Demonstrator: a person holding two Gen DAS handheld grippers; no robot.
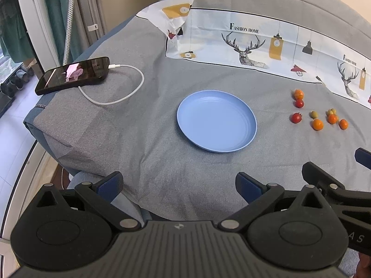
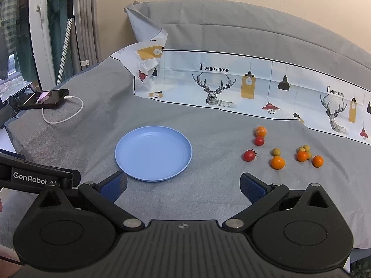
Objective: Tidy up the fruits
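Both tongs are hovering low over the grey bedspread (image 2: 208,192), the left tongs (image 1: 179,185) and the right tongs (image 2: 183,186) each spread wide and gripping nothing. Just ahead of them, the blue plate (image 2: 129,162) is sitting bare. Small fruits are lying well off to its right: a red tomato (image 2: 249,155) nearest the plate, another tomato (image 2: 259,140) touching an orange (image 2: 261,131) behind it, more oranges (image 2: 277,162) and some yellow-green fruits (image 2: 276,151) further along. Nothing is being carried yet, so the first pick is probably pending. The right tongs are sitting closer to the fruit; coming down over the near tomato with the fingers straddling it and squeezing gently should be keeping it from rolling away on the soft cloth. A phone (image 1: 73,75) is charging at far left.
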